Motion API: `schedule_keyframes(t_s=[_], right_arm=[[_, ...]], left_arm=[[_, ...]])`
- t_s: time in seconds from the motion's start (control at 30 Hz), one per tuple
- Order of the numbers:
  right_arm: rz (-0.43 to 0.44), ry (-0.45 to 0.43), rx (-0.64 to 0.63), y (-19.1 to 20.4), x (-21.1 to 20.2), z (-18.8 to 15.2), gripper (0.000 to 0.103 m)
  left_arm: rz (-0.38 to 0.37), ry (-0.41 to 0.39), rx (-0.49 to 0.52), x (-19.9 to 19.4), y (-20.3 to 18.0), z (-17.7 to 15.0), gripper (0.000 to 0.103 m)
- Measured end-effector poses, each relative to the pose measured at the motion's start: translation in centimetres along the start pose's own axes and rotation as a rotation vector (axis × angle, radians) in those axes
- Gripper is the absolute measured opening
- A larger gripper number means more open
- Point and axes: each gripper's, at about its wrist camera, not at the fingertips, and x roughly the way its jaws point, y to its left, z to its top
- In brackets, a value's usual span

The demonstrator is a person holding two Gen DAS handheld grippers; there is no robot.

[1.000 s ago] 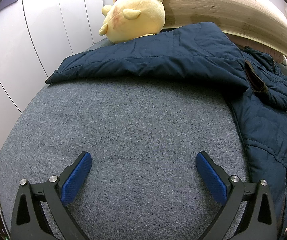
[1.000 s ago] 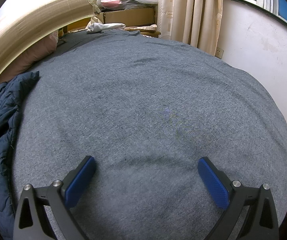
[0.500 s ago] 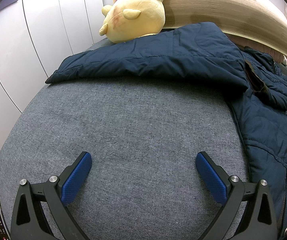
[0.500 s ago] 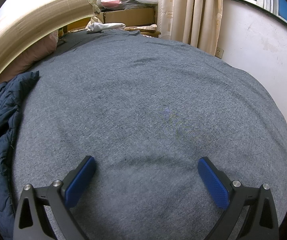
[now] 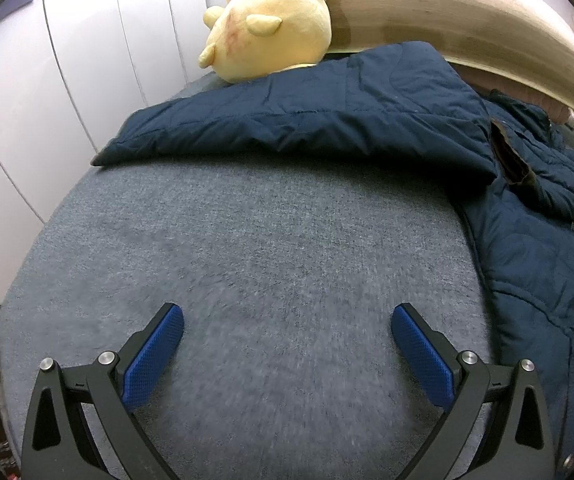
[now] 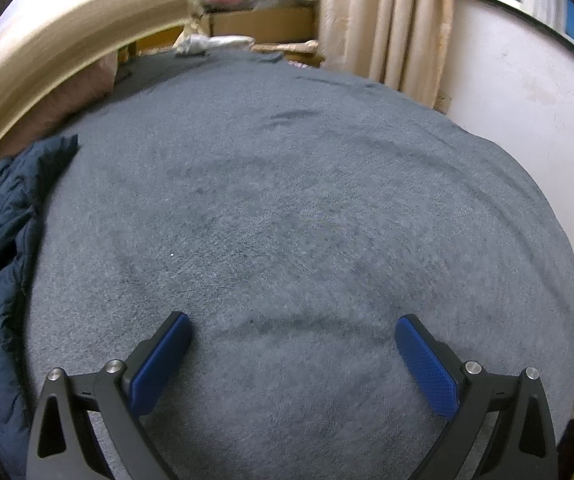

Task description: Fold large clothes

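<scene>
The left gripper (image 5: 287, 320) hung above the bed (image 5: 267, 248), its blue pads spread wide and holding nothing. The right gripper (image 6: 293, 330) hung likewise over bare grey cover, gaping and empty. Beyond the left gripper the navy jacket (image 5: 327, 120) lay spread across the bed, one sleeve stretched leftward. Behind the jacket a yellow plush (image 5: 271, 24) leaned against the headboard (image 5: 447, 16).

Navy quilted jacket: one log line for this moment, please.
stage: pre-grasp | left claw: open, empty | right claw: open, empty | navy quilted jacket: unfolded on grey bed cover, untouched
</scene>
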Motion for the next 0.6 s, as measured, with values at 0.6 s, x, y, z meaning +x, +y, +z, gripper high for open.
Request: schedule_keyframes(t_s=[0.6], right_arm=[[0.604,-0.138,-0.112,2.9,-20.8,-1.9,0.103]], left_arm=[[-0.323,-0.193,-0.031,-23.1,-7.2,-3.7,0.103]])
